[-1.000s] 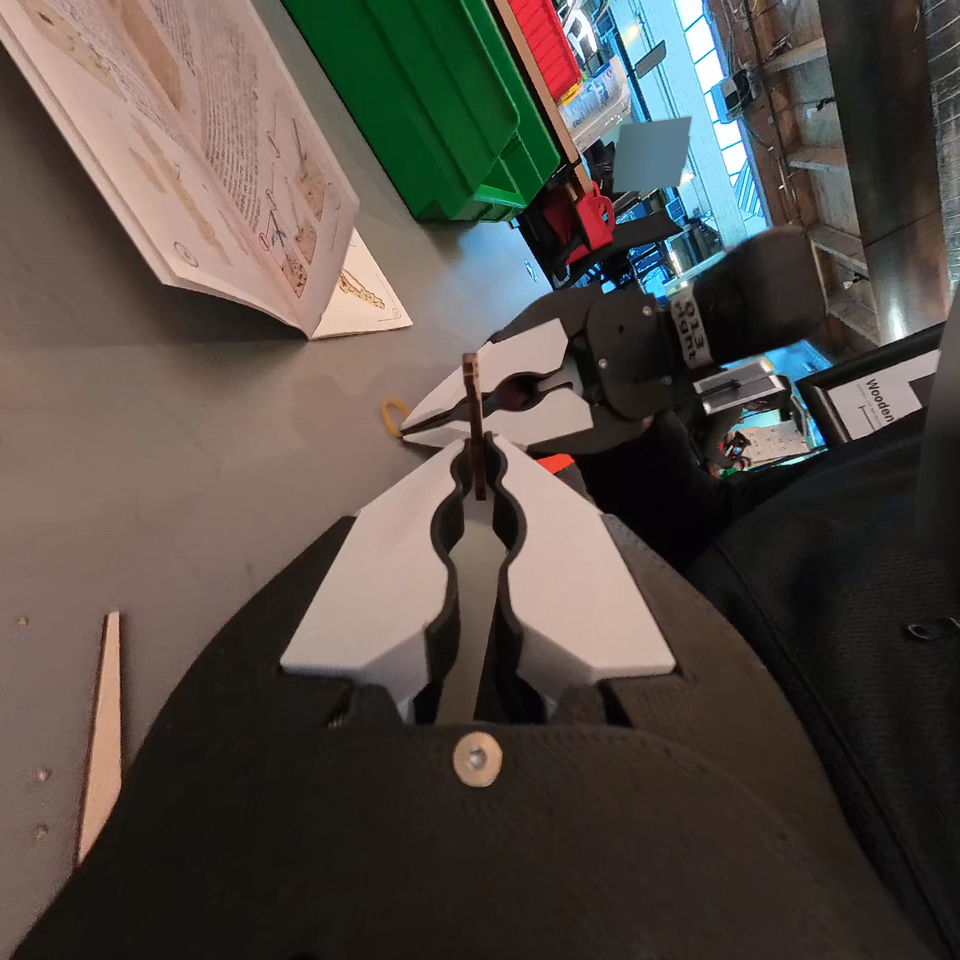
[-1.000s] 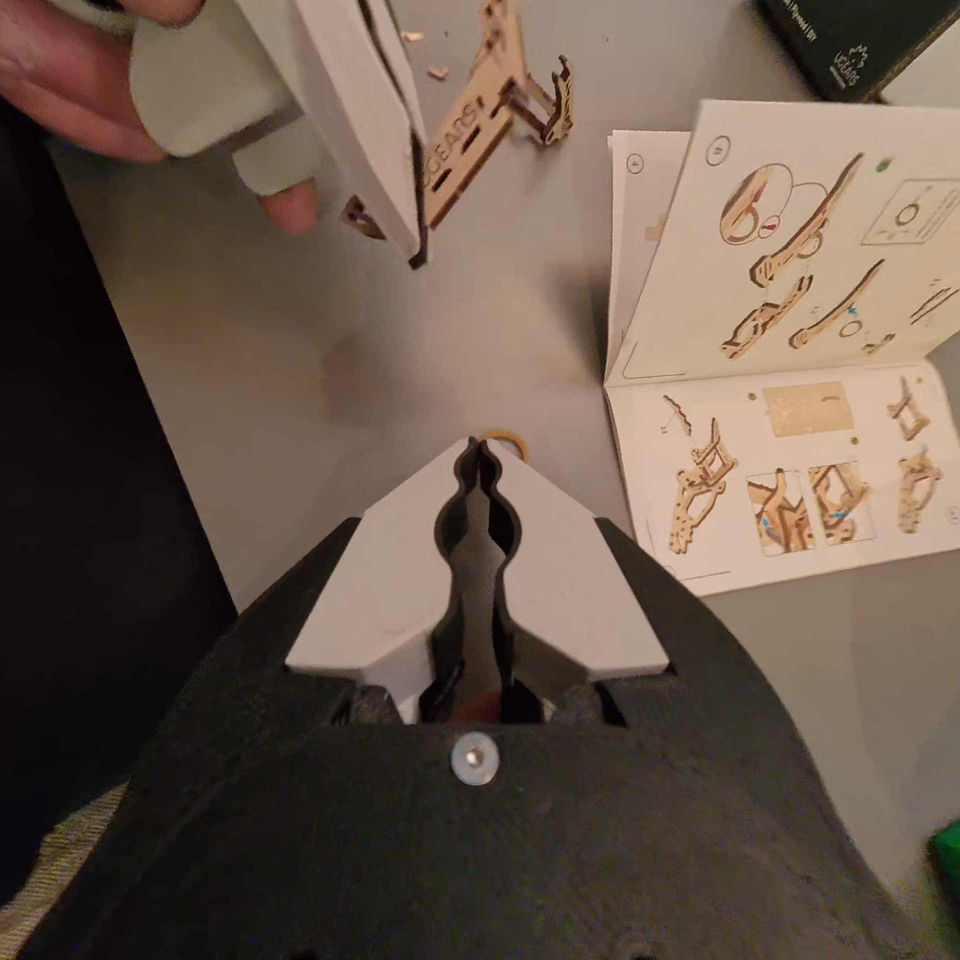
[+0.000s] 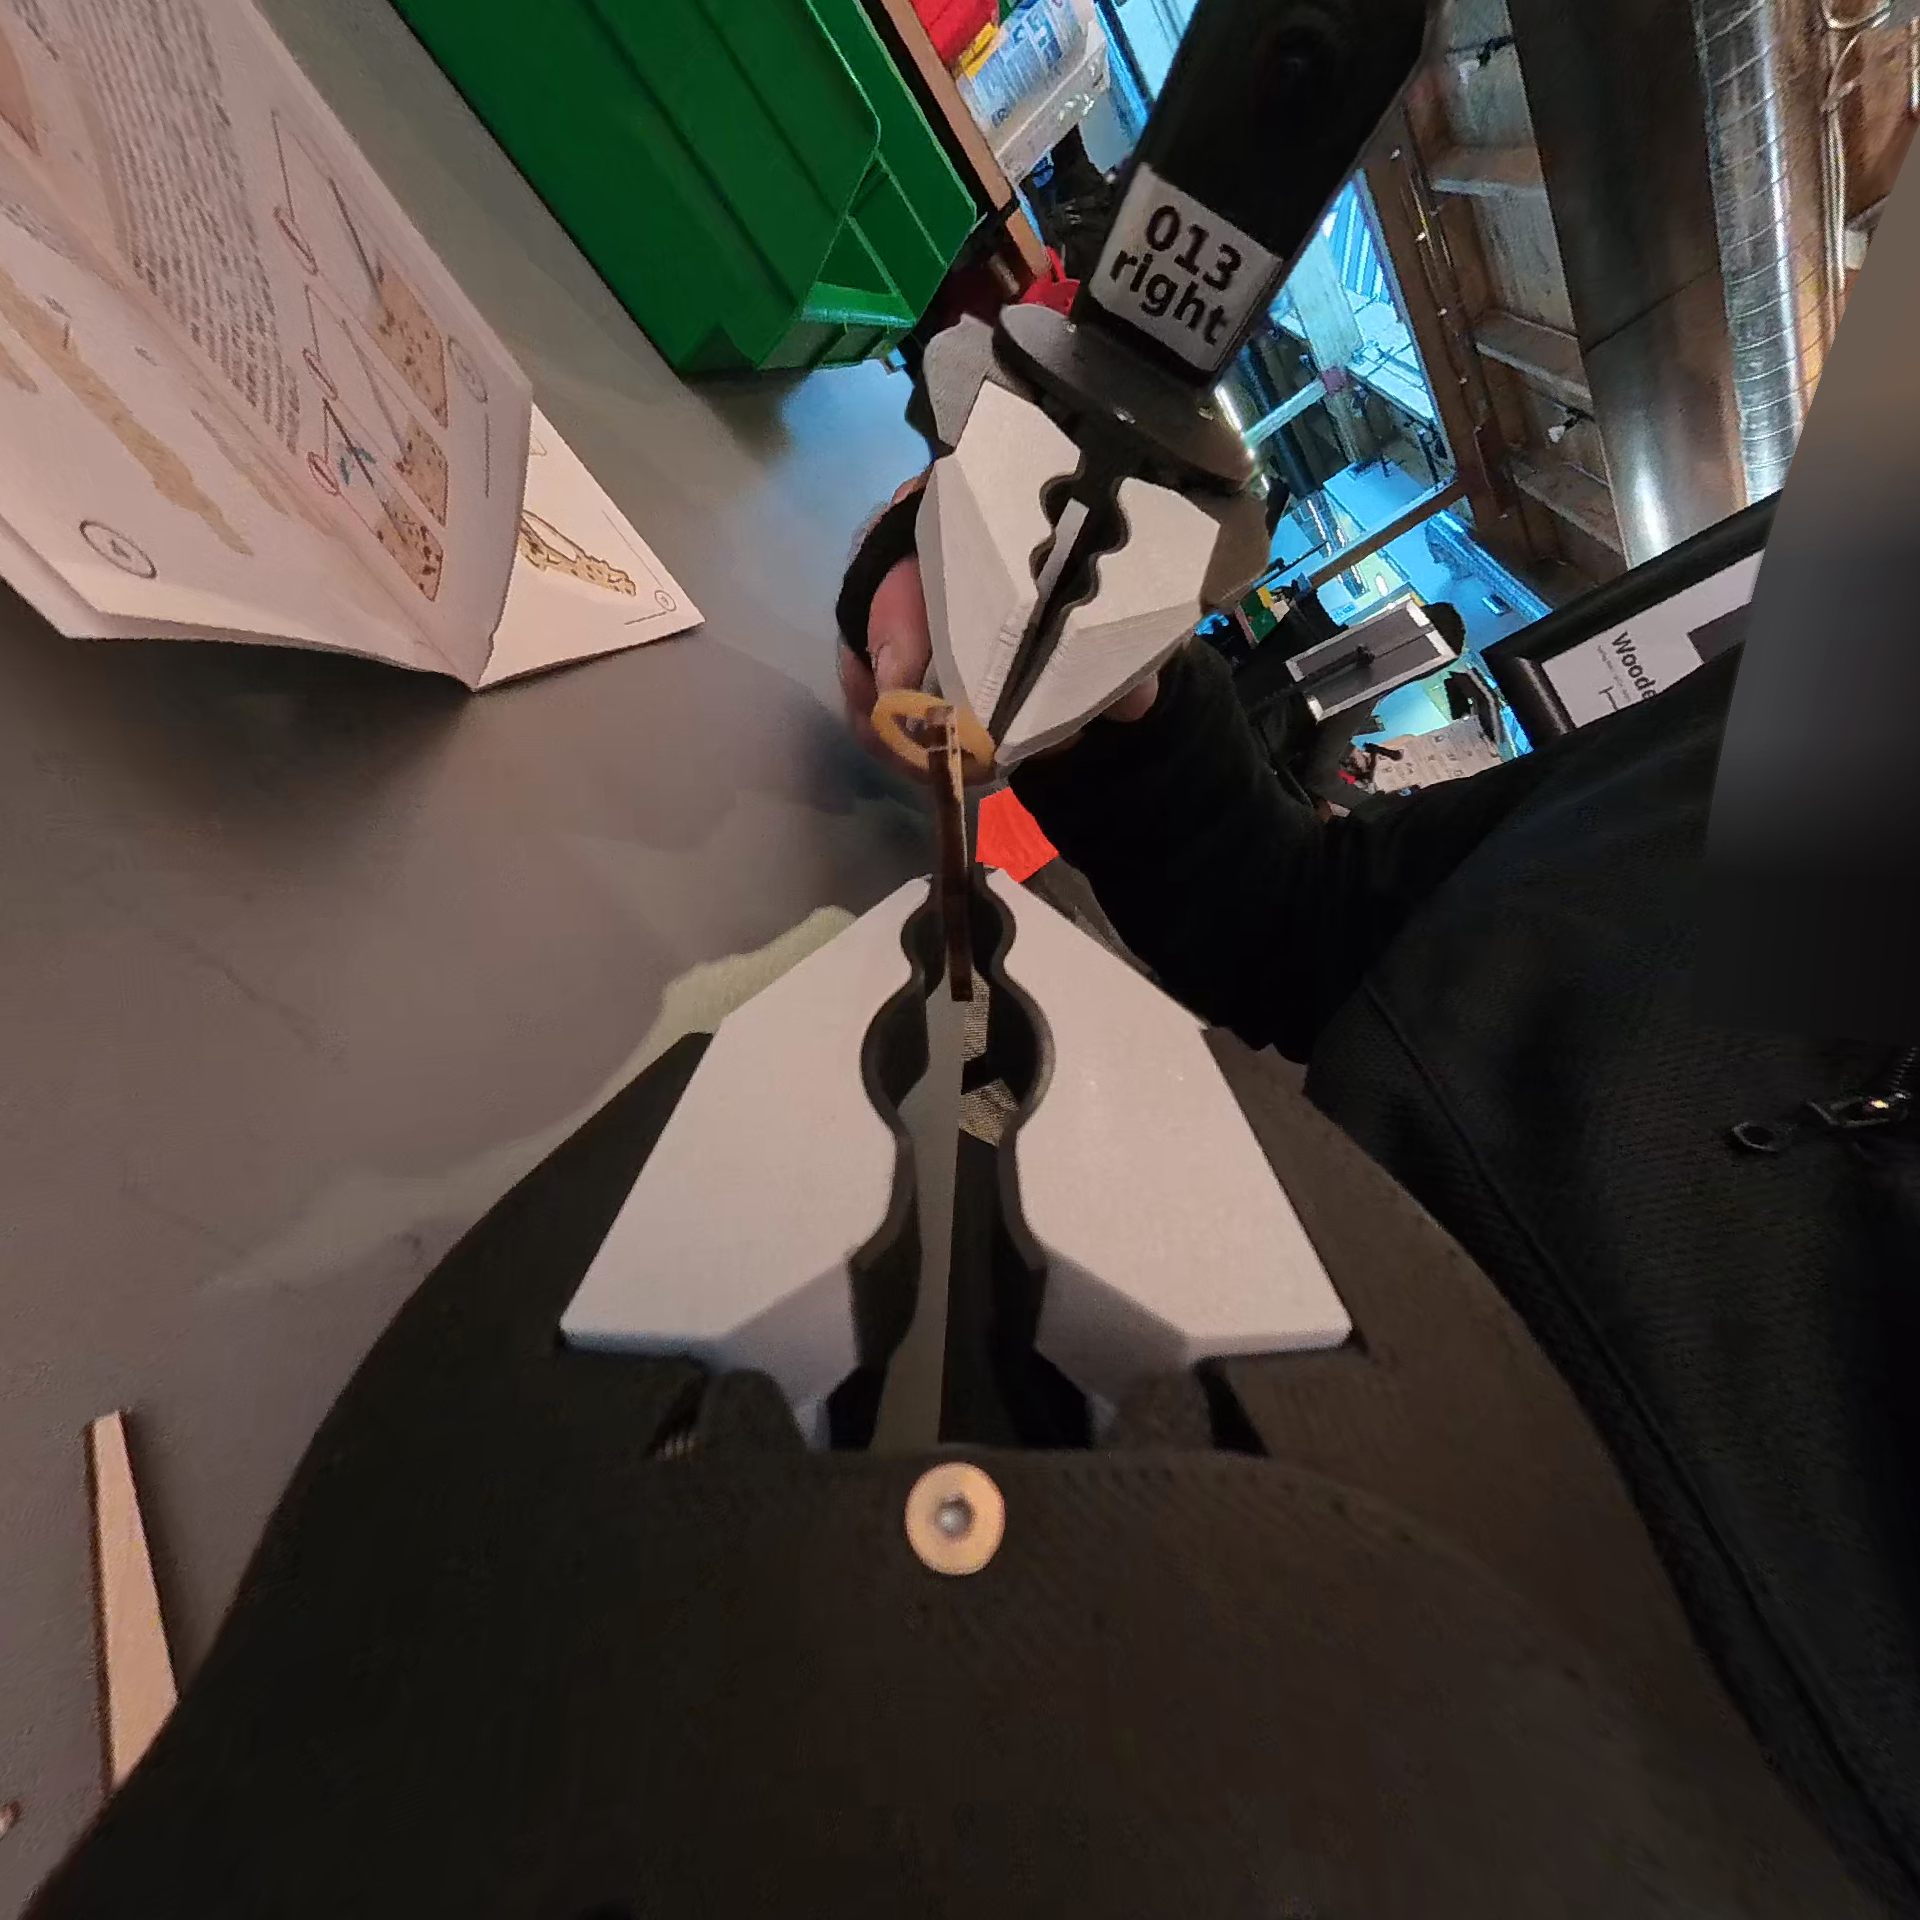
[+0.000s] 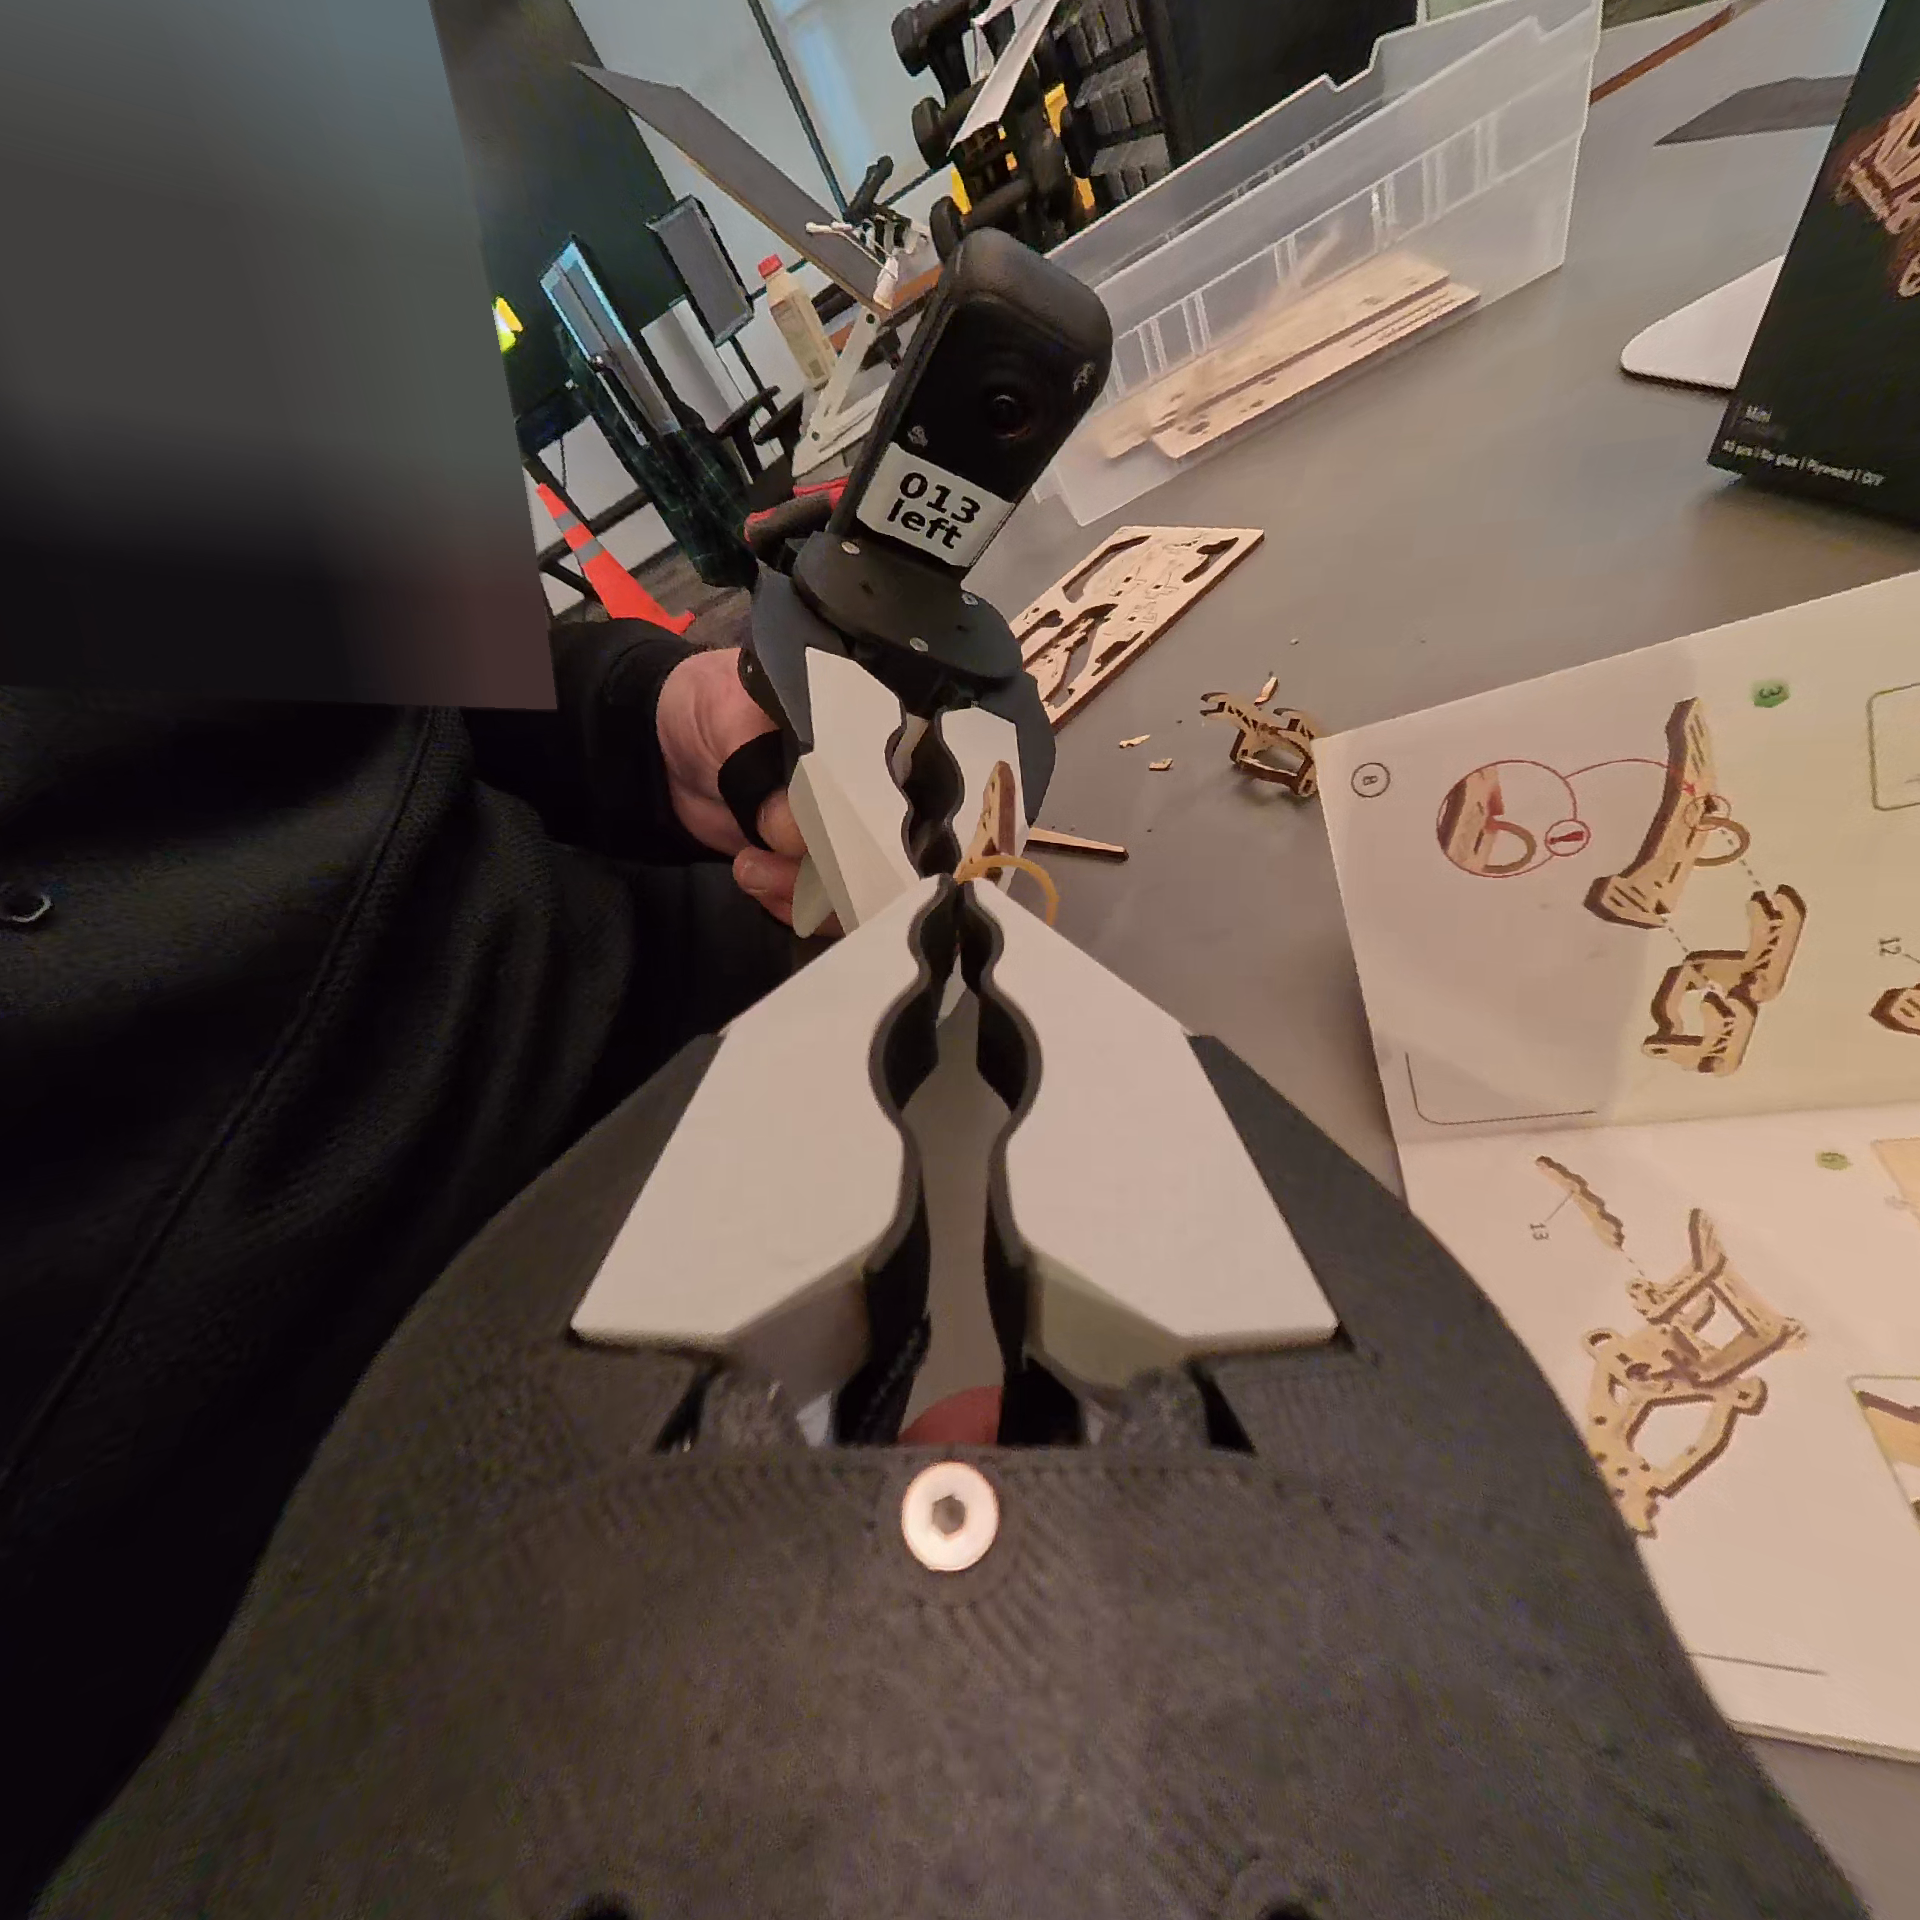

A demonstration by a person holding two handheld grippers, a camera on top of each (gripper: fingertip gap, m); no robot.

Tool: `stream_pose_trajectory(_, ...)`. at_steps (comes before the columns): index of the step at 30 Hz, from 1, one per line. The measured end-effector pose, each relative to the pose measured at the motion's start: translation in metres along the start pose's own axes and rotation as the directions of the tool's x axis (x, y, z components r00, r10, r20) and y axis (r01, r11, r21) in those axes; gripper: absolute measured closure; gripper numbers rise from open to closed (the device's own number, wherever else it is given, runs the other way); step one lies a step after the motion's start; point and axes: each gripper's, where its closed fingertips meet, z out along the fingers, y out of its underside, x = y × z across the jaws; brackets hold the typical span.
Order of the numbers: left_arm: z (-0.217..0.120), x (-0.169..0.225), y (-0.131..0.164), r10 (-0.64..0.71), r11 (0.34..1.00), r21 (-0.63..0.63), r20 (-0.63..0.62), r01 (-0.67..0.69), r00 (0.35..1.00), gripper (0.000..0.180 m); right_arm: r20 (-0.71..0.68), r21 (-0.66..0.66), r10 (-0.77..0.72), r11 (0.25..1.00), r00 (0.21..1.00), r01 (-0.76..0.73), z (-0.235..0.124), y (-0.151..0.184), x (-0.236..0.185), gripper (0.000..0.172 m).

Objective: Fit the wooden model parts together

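left gripper (image 3: 954, 883) is clenched on a thin dark-edged wooden part (image 3: 951, 831), seen edge-on between the fingertips; its long axis runs straight out ahead of the jaws, its free end pointing toward the right gripper (image 3: 997, 743). that gripper's jaws are closed on a tan rubber band (image 3: 902, 722), which meets the part's far tip. both are held above the grey table (image 3: 364, 935), instruction booklet (image 3: 270, 364) well apart.

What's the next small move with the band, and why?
Probably ease the right gripper a little further so the yellow rubber band seats over the wooden piece's top end. The band, pinched at its fingertips, already sits at that tip, and the left gripper clamps the piece upright.
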Motion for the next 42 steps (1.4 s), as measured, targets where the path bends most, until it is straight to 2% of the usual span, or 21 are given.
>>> stream_pose_trajectory(13,0.003,0.003,0.002,0.004,1.0,-0.016,-0.019,-0.004,1.0,0.179,0.054,0.018,0.083,0.996,0.995,-0.084,0.0,-0.002,0.0,0.172)
stream_pose_trajectory(16,0.004,0.005,0.001,0.0,1.0,-0.013,-0.03,0.0,1.0,0.18,0.038,0.013,0.08,0.997,0.996,-0.08,0.001,-0.001,0.002,0.164)
stream_pose_trajectory(32,0.006,0.008,-0.002,-0.036,0.999,-0.015,-0.052,0.035,0.998,0.18,-0.062,-0.016,-0.08,0.997,0.995,0.079,0.0,-0.003,0.0,0.16)
stream_pose_trajectory(42,0.008,0.002,-0.003,-0.035,0.999,-0.017,0.002,0.035,0.999,0.18,-0.186,-0.145,-0.201,0.974,0.962,0.175,-0.001,0.002,0.009,0.165)
